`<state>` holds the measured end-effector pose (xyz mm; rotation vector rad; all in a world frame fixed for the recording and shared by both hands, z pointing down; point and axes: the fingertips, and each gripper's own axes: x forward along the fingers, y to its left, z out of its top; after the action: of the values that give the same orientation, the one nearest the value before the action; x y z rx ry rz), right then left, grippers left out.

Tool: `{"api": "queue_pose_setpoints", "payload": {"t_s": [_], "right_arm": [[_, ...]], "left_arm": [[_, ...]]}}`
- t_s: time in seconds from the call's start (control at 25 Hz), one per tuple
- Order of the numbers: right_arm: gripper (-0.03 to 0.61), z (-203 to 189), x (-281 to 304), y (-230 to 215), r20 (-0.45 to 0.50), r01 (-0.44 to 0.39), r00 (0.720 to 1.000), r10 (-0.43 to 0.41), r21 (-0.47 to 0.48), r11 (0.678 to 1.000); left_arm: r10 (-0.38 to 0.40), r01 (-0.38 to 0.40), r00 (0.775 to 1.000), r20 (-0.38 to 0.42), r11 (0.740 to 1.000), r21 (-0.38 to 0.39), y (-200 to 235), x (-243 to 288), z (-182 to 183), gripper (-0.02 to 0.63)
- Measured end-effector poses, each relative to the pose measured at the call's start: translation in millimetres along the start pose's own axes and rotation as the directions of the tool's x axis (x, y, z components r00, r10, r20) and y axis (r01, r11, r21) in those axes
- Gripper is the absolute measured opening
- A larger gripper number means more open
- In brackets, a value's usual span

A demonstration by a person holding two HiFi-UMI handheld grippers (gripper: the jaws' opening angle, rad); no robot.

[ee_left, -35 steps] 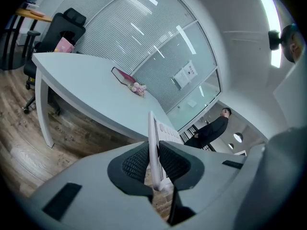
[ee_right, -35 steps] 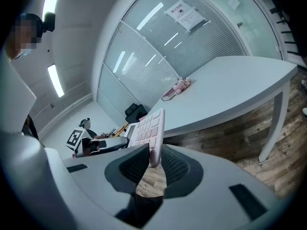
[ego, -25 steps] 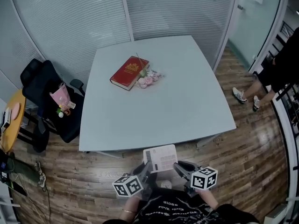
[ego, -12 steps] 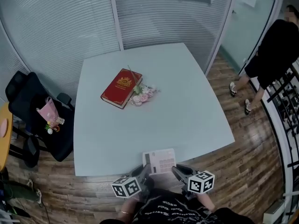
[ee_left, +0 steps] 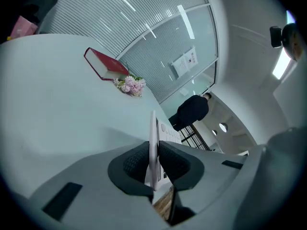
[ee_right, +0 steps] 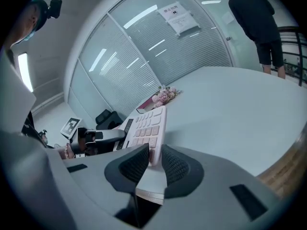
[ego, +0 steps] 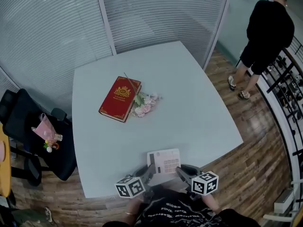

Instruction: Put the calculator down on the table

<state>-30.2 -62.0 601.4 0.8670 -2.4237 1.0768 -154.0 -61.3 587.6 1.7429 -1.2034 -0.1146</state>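
Note:
A pale calculator point(ego: 163, 161) with pink keys hangs over the near edge of the white table point(ego: 189, 112), held from both sides. My left gripper point(ego: 149, 171) is shut on its left edge, and in the left gripper view the calculator point(ee_left: 153, 143) stands edge-on between the pads. My right gripper point(ego: 181, 171) is shut on its right edge. The right gripper view shows the keypad face point(ee_right: 146, 125) with my right gripper point(ee_right: 152, 159) pinching its near rim, and the left gripper point(ee_right: 98, 137) beyond it.
A red book point(ego: 120, 99) and a small bunch of pink flowers point(ego: 144, 105) lie mid-table. A black chair point(ego: 28, 126) with a pink bag point(ego: 46, 130) stands at the left. A person in black point(ego: 266, 27) stands by the glass wall at the upper right.
Both grippers have carried the calculator forward, from over the wooden floor to above the table's near edge. The person at the right has walked farther off.

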Motion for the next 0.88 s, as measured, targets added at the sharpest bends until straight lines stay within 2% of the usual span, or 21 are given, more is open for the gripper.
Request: {"api": "queue_pose_setpoints", "payload": {"t_s": [0.2,0.4,0.64,0.88], "right_arm": [[0.092,8.2,17.1,-8.4,0.013,0.050,0.999,-0.051,0.063,0.997],[0.091,27.7,19.6,-12.1,0.073,0.062,0.995,-0.072,0.125,0.990],[0.092,62.8,10.8,-23.3,0.125,0.065,0.989,-0.079,0.108,0.992],[0.092,90.5,2.1,-45.4,0.141,0.063,0.987,-0.079,0.115,0.991]], "left_arm": [[-0.017,0.018,0.999,-0.040,1.000,0.023,9.4,16.4,18.4,0.072],[-0.038,0.042,0.997,-0.063,0.998,0.050,-0.2,29.9,42.3,0.069],[-0.063,0.073,0.994,-0.088,0.991,0.114,-23.0,53.7,69.2,0.069],[-0.046,0.065,0.991,-0.126,0.986,0.152,-45.0,82.3,85.2,0.069]]}}
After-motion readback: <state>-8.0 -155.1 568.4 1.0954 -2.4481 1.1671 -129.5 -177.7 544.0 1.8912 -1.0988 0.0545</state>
